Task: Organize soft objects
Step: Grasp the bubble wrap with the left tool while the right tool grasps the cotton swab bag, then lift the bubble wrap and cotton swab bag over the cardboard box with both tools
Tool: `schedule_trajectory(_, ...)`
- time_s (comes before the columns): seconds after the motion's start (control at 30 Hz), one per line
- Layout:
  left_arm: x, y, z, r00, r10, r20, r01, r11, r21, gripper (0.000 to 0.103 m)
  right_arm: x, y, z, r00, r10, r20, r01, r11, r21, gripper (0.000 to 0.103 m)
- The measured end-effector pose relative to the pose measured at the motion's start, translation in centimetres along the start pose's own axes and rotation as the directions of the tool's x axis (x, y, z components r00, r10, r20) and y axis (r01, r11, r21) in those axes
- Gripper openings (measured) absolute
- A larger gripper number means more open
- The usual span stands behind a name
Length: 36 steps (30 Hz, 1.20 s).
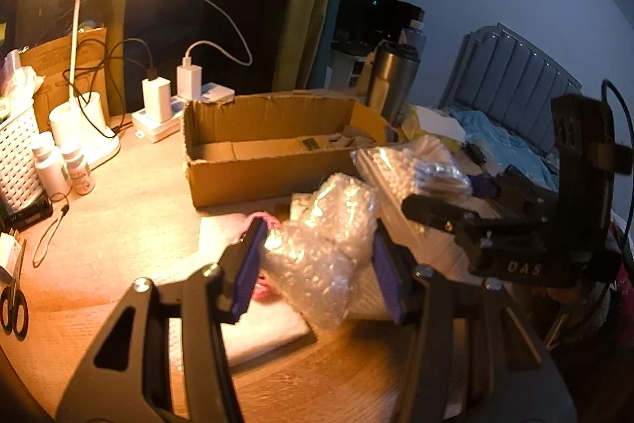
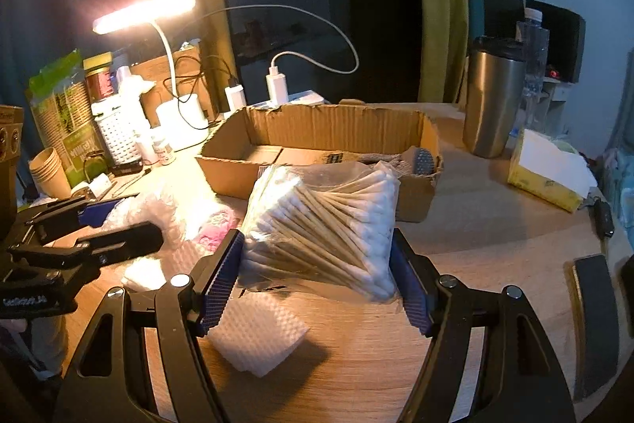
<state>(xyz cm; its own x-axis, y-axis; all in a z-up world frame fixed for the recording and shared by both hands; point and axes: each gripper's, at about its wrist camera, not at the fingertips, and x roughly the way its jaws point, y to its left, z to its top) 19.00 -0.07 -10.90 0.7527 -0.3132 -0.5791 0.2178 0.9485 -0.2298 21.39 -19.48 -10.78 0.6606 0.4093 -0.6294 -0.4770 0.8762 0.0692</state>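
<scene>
The left gripper [image 1: 317, 264] is clamped on a wad of bubble wrap [image 1: 325, 244]; the right gripper [image 2: 317, 276] is clamped on a clear bag of cotton swabs [image 2: 325, 224], both lifted above the wooden table [image 2: 495, 224]. A pink item [image 2: 216, 226] under the wrap is too hidden to name (only a frilly edge shows). White foam sheets [image 2: 257, 339] lie on the table beneath. Behind stands an open cardboard box [image 2: 317, 129], holding something grey and bristly at its right end, hard to make out. A lit desk lamp [image 2: 146, 12] glares at the left.
</scene>
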Motion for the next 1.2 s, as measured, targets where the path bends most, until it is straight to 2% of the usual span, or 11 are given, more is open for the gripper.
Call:
schedule_trajectory(0.13, 0.3, 0.5, -0.4, 1.0, 0.01, -0.011, -0.01, 1.0, -0.012, 0.054, 0.7, 1.0, -0.4, 0.999, 0.045, -0.018, -0.045, 0.999, 0.017, 0.075)
schedule_trajectory(0.33, 0.8, 1.8, -1.6, 0.999, 0.02, -0.041, -0.022, 0.999, -0.043, 0.054, 3.1, 3.5, -2.5, 0.99, 0.093, -0.104, -0.093, 0.996, 0.001, 0.075)
schedule_trajectory(0.6, -0.2, 3.8, -2.3, 0.998, 0.041, -0.037, -0.044, 0.996, -0.077, 0.054, 5.2, 4.3, -4.2, 0.982, 0.069, -0.176, -0.072, 0.997, -0.01, 0.075)
schedule_trajectory(0.83, -1.4, 4.6, -1.0, 0.998, 0.068, 0.002, -0.067, 0.995, -0.069, 0.054, 3.8, 3.5, -3.3, 0.99, 0.078, -0.121, -0.077, 0.997, 0.011, 0.075)
schedule_trajectory(1.2, -1.6, 4.1, 1.6, 0.996, 0.068, 0.049, -0.065, 0.996, -0.059, 0.054, 1.7, 2.2, 0.1, 0.998, 0.051, -0.031, -0.052, 0.998, -0.029, 0.075)
